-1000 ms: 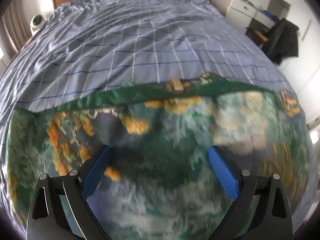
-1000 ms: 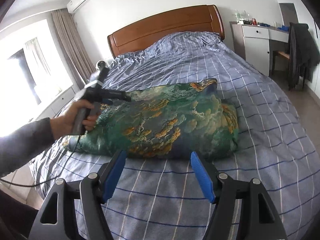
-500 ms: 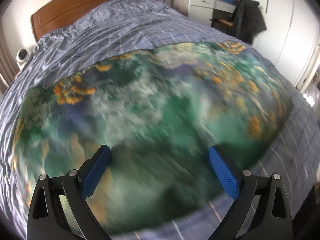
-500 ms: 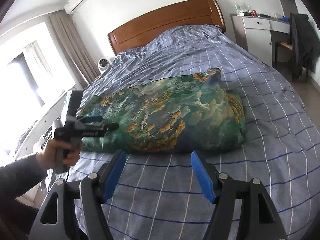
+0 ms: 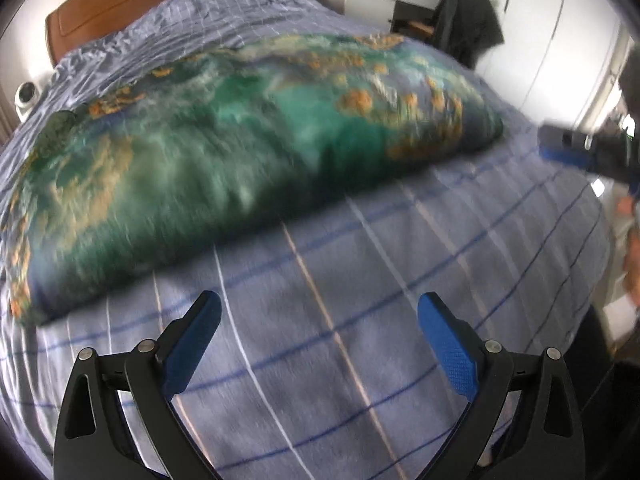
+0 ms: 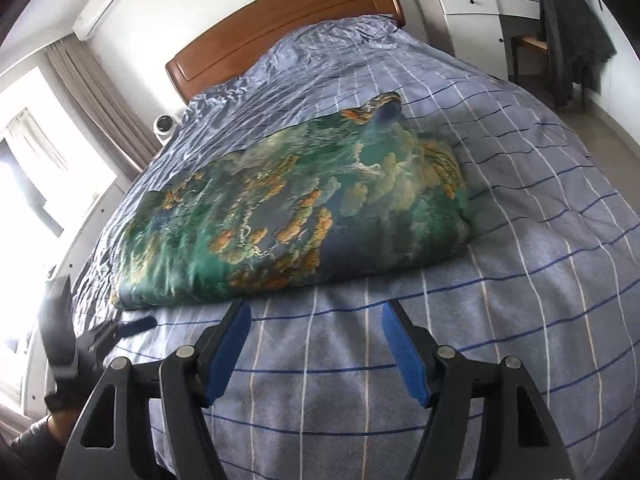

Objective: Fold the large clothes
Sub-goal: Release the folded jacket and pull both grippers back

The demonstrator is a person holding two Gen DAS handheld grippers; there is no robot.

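A large green garment with orange and blue print [image 6: 304, 216] lies folded in a thick rectangle across the middle of the bed; it also shows, blurred, in the left wrist view [image 5: 224, 140]. My left gripper [image 5: 319, 312] is open and empty, over the bedcover just short of the garment's near edge. It also shows at the left of the right wrist view [image 6: 120, 330]. My right gripper [image 6: 316, 322] is open and empty, close to the garment's near edge. It also appears at the right of the left wrist view [image 5: 576, 152].
The bed has a blue checked cover [image 6: 520, 264] and a wooden headboard [image 6: 280, 28]. A white round device [image 6: 165, 125] sits at the bed's left. A white dresser [image 6: 468, 12] and a chair with a dark coat [image 6: 572, 28] stand at the right.
My left gripper has pulled back off the garment towards the near edge of the bed and now hovers over the bare cover. My right gripper has stayed nearly in place.
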